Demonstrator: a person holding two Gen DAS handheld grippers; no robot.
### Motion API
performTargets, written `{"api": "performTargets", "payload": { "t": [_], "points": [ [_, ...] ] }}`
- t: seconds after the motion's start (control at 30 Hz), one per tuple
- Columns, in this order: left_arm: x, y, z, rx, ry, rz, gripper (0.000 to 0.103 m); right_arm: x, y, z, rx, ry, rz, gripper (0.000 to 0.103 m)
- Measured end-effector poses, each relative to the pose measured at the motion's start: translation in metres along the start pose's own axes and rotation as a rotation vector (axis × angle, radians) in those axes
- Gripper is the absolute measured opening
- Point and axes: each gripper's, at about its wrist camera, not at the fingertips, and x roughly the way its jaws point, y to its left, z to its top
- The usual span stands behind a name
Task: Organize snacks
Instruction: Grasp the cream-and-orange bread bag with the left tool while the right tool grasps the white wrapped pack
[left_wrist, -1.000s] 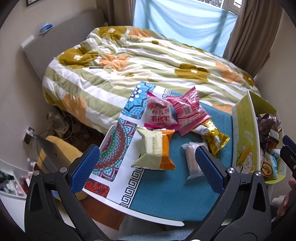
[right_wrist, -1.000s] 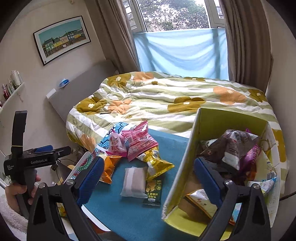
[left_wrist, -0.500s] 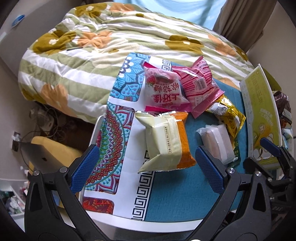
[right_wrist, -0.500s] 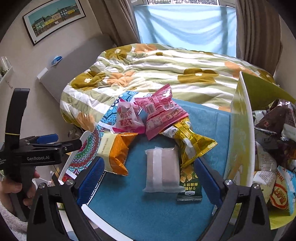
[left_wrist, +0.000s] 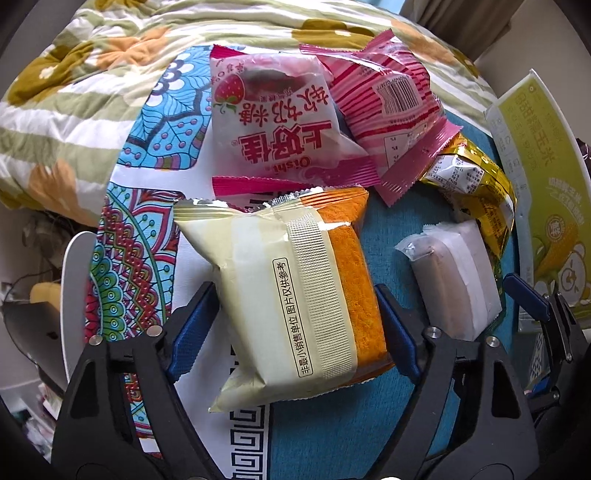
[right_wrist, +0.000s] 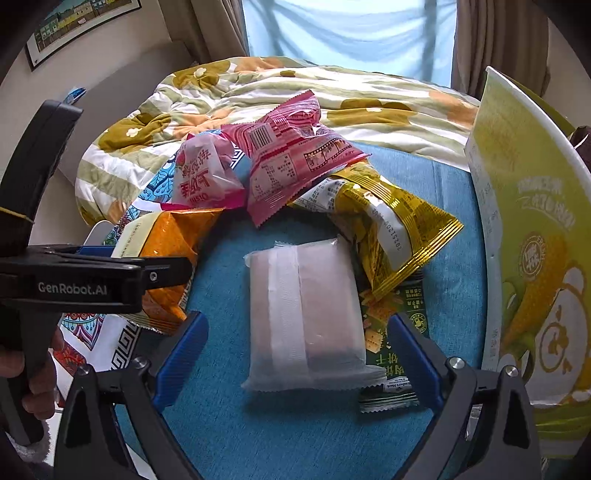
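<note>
On the blue-clothed table lies a cream and orange packet (left_wrist: 280, 258). My left gripper (left_wrist: 295, 291) points down over it, jaws closing, with a blue pad against each long side. A frosted white packet (right_wrist: 303, 317) lies between the pads of my right gripper (right_wrist: 297, 321), which stands open with a gap on both sides. Behind them sit a strawberry packet (left_wrist: 273, 122), a pink striped packet (left_wrist: 391, 103) and a gold packet (right_wrist: 388, 221). A flat green packet (right_wrist: 399, 332) lies partly under the white one. The yellow-green box (right_wrist: 528, 229) stands to the right.
A flowered quilt (right_wrist: 295, 92) on a bed lies just beyond the table. A patterned cloth (left_wrist: 125, 258) covers the table's left end, whose edge is near my left gripper. A hand (right_wrist: 37, 384) holds the left gripper's handle. Bare blue cloth (right_wrist: 258, 424) lies in front.
Both grippers have come down close over the table. The left jaws have narrowed from wide open onto the cream and orange packet. The right jaws now straddle the white packet.
</note>
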Motion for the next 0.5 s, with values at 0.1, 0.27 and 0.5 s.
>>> {"api": "performTargets", "payload": {
  "t": [0.1,0.27,0.5],
  "points": [
    [0.000,-0.001,0.001,0.017,-0.009,0.003,0.071,0.003,0.005,0.000,-0.032,0.000,-0.024,0.096],
    [-0.003,0.003,0.000,0.049,-0.009,-0.014,0.066,0.010,0.008,0.002,-0.045,-0.004,-0.039,0.091],
    [-0.006,0.009,-0.003,0.074,-0.011,0.001,0.065,0.019,0.004,0.007,-0.043,0.001,-0.059,0.085]
  ]
}}
